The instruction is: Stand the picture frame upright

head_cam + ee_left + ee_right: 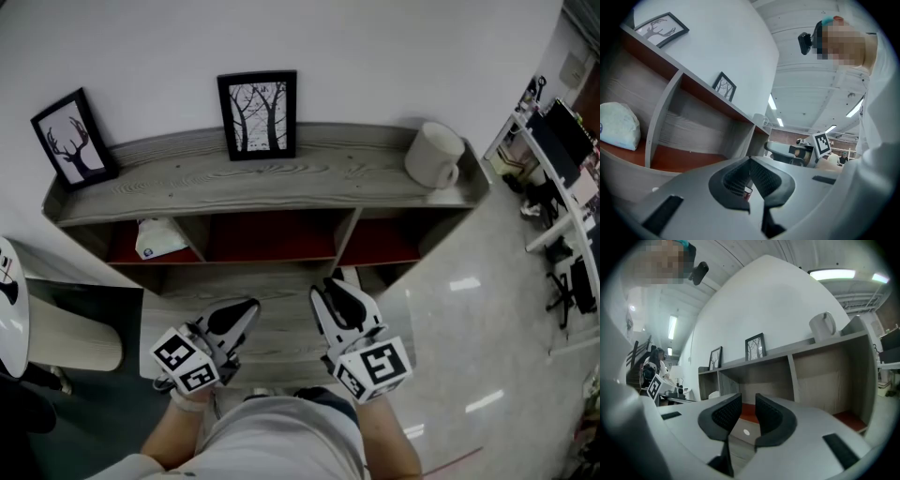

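Observation:
Two black picture frames stand upright against the wall on top of the grey wooden shelf (328, 169). One shows bare trees (258, 114) (755, 347) near the middle. The other shows a deer head (75, 141) (661, 29) at the left end. Both grippers hang low in front of the shelf, close to the person's body and far from the frames. My left gripper (246, 314) (750, 161) has its jaws pressed together with nothing in them. My right gripper (333, 291) (747, 404) shows a narrow gap between its pads and holds nothing.
A white mug (436, 155) (822, 326) lies at the right end of the shelf top. A white soft packet (159, 239) (618, 126) sits in the left lower compartment with its red floor. Desks and chairs (562, 187) stand at the far right.

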A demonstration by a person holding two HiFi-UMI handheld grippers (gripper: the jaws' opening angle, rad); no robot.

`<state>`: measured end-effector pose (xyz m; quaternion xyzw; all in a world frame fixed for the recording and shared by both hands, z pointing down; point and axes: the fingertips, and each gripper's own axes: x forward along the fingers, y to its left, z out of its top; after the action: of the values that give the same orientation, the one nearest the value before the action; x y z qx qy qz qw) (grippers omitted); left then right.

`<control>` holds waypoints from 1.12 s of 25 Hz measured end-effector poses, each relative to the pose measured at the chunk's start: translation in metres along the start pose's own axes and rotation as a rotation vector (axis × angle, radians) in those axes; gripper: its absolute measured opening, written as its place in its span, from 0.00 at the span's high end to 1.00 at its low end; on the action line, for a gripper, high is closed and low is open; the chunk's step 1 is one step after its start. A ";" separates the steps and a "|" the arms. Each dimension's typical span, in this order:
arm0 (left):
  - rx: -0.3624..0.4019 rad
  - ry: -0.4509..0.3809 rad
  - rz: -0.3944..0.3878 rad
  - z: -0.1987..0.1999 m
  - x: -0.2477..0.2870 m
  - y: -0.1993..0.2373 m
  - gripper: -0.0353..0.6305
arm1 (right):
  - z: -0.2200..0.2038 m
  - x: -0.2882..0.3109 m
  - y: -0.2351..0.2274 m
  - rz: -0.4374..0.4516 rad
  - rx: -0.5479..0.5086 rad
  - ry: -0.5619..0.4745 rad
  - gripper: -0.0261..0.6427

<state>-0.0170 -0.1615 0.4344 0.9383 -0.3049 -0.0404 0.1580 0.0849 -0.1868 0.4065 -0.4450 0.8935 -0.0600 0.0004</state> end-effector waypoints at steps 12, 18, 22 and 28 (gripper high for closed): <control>-0.026 0.048 -0.002 -0.025 0.008 -0.001 0.92 | -0.050 -0.020 0.005 -0.018 0.084 0.044 0.82; -0.028 0.055 0.005 -0.027 0.009 0.001 0.92 | -0.057 -0.022 0.007 -0.012 0.096 0.048 0.82; -0.026 0.052 0.007 -0.026 0.010 0.002 0.92 | -0.057 -0.021 0.006 -0.019 0.097 0.041 0.83; -0.023 0.048 0.010 -0.024 0.011 0.001 0.92 | -0.055 -0.018 0.002 -0.021 0.116 0.026 0.85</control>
<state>-0.0047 -0.1617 0.4575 0.9356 -0.3052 -0.0206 0.1764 0.0909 -0.1652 0.4599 -0.4527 0.8838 -0.1175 0.0137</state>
